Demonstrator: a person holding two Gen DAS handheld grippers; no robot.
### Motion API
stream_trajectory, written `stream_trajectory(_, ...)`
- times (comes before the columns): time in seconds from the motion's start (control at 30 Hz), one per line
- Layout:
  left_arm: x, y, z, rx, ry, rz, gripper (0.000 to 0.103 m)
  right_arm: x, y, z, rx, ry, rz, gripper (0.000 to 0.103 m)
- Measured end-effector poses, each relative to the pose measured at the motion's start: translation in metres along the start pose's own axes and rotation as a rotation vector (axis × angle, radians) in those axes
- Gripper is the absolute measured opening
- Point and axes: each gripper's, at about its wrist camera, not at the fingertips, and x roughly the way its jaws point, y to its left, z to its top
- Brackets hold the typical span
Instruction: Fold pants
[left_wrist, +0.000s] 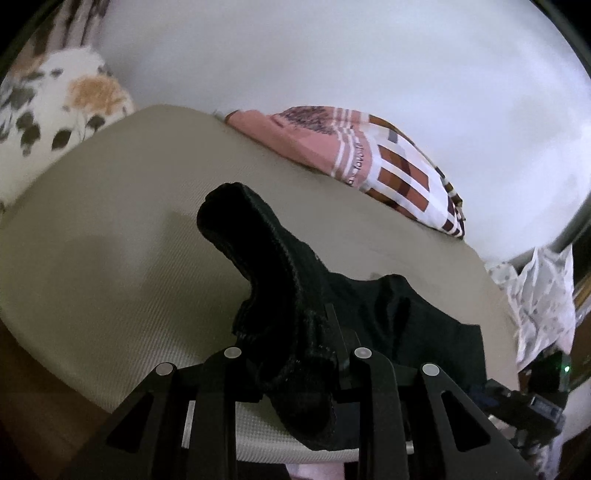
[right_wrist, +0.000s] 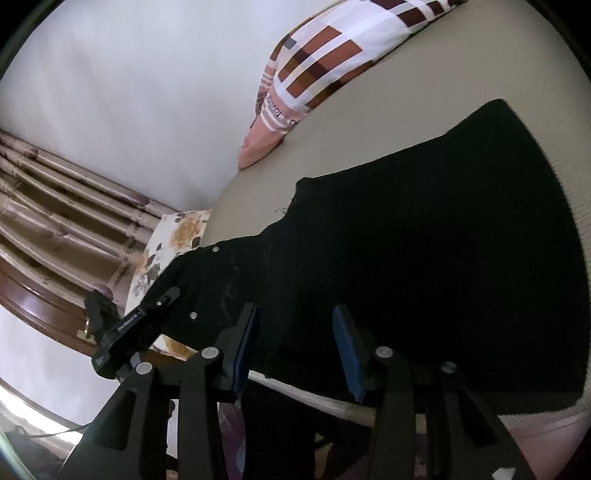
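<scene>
The black pants (right_wrist: 424, 240) lie spread on the bed (left_wrist: 110, 240), near its front edge, with one end lifted. The left tongs (left_wrist: 295, 354) are clenched on a bunched, thick-seamed fold of the pants, which stands up from the jaws in a dark hump, probably to carry that end over the rest for a fold. The right tongs (right_wrist: 295, 343) are released: their blue-padded jaws stand apart over the flat cloth and pinch nothing, likely having let go so that part lies smooth.

The pants look like heavy, matte fabric with small metal studs. The bed has a beige, finely ribbed cover. A pillow (left_wrist: 369, 158) in pink, white and brown blocks sits against the wall, well apart from the pants.
</scene>
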Motion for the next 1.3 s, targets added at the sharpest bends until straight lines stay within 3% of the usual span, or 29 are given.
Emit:
stream_trajectory(0.37, -0.003, -0.054, 0.005, 0.143, -0.042, -0.004, 0.025, -0.029, -0.009, -0.004, 0.023, -0.041, -0.008, 0.041)
stream_trajectory(0.83, 0.005, -0.115, 0.008, 0.244, -0.037, -0.083, 0.025, -0.071, -0.041, -0.01, 0.068, -0.097, -0.06, 0.041)
stream_trajectory(1.3, 0.0, -0.162, -0.001, 0.32, -0.025, -0.169, 0.025, -0.072, -0.058, -0.006, 0.099, -0.097, -0.057, 0.041)
